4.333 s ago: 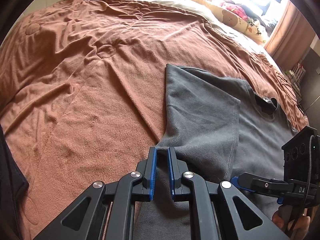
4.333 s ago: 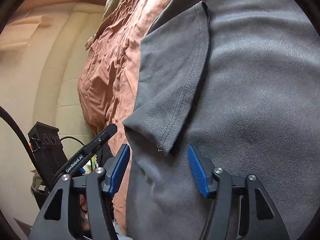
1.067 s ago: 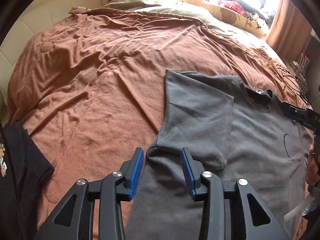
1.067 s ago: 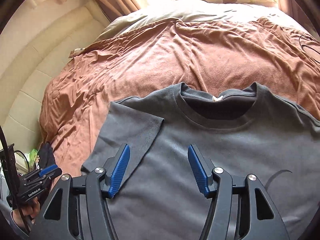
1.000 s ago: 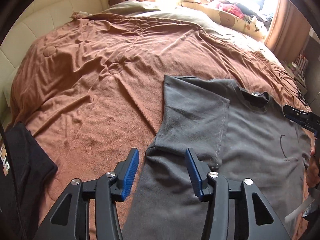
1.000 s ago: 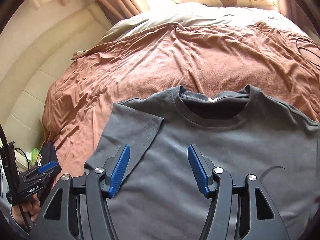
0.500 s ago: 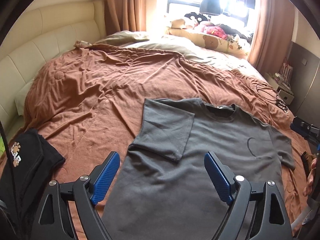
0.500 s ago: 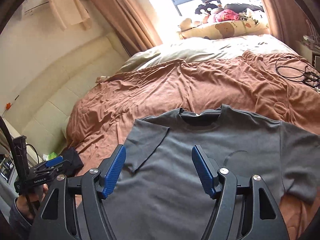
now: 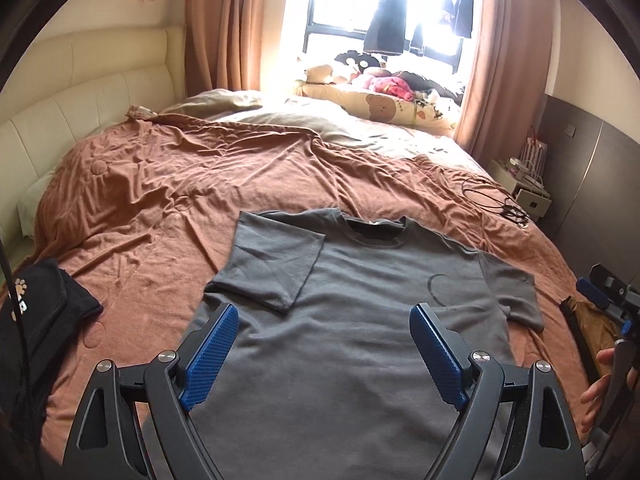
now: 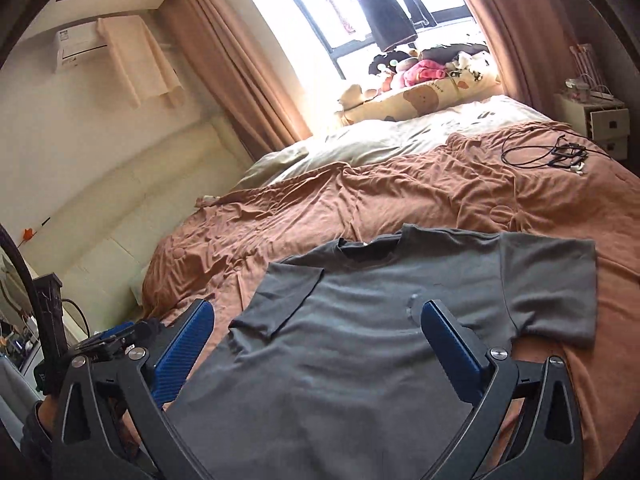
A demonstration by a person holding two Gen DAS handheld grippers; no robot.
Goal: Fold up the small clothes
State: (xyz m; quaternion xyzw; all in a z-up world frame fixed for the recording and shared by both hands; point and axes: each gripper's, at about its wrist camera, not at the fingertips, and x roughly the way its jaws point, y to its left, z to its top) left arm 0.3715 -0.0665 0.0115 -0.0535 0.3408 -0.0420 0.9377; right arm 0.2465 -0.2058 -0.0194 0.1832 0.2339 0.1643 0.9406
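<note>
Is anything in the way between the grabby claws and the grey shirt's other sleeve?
Nothing visible is. The right sleeve lies flat and bare on the brown blanket. The left gripper and right gripper hang open above the grey T-shirt. The cables lie farther up the bed.

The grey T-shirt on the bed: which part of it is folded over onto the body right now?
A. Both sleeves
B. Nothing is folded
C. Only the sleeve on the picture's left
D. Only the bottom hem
C: on the grey T-shirt, the left sleeve lies flipped onto the chest, while the right sleeve is spread out flat on the brown blanket.
</note>
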